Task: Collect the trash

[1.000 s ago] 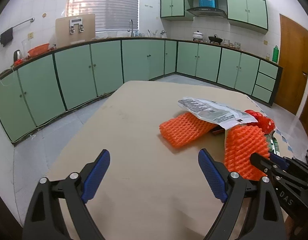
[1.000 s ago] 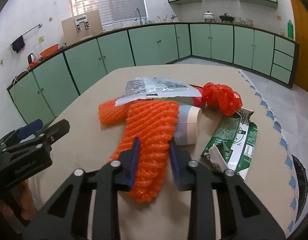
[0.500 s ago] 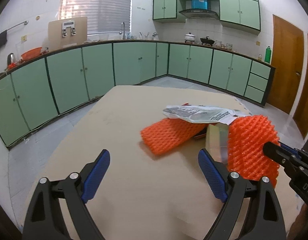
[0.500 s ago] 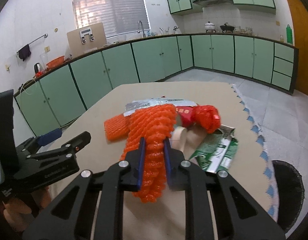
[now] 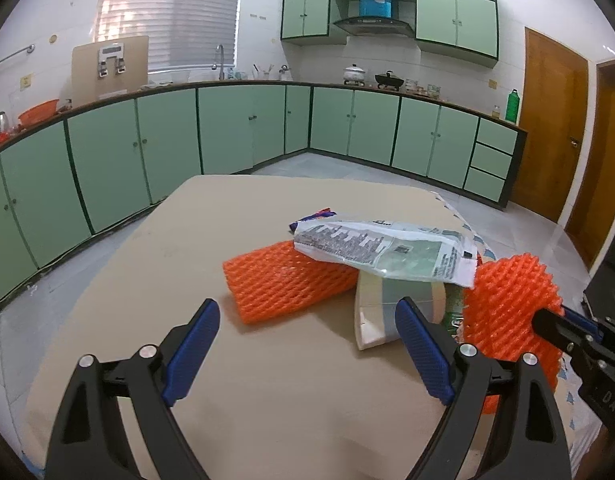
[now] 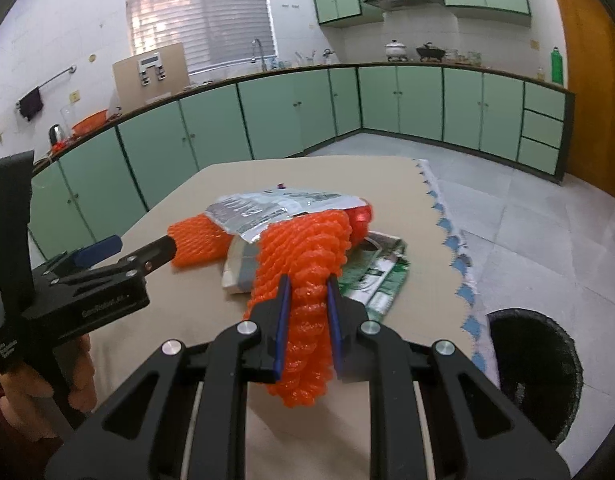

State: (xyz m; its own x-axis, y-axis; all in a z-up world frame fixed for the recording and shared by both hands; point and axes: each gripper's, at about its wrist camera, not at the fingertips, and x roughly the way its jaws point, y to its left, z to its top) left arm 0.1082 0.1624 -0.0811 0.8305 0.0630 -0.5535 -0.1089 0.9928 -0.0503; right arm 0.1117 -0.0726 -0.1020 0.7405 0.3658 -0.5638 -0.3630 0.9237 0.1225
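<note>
Right claw (image 6: 307,312) pinched on an orange foam net sleeve (image 6: 307,264), blue pads pressed into its sides, sleeve lifted clear of the desk (image 6: 347,176) and hanging crumpled below the fingers. Same sleeve seen from the left wrist view at the right edge, gripped by the black tip of the other tool.

Left claw (image 5: 307,344) spread wide, blue pads well apart, nothing between them, hovering over bare tan desk near the front of the pile.

Second orange foam net sleeve (image 5: 283,284) lying flat on the desk, its far end tucked under a silvery printed plastic bag (image 5: 383,248). Beige and grey flattened paper cup (image 5: 387,308) just beside that sleeve, partly under the bag. Green and white carton (image 6: 379,276) flattened on the desk behind the lifted sleeve. Red mesh bag (image 6: 361,216) peeking out at the far right end of the plastic bag.

Black bin (image 6: 535,372) on the floor just off the desk's right edge, beside the blue scalloped trim of the cloth. Green kitchen cabinets (image 5: 227,132) running along the walls behind.
</note>
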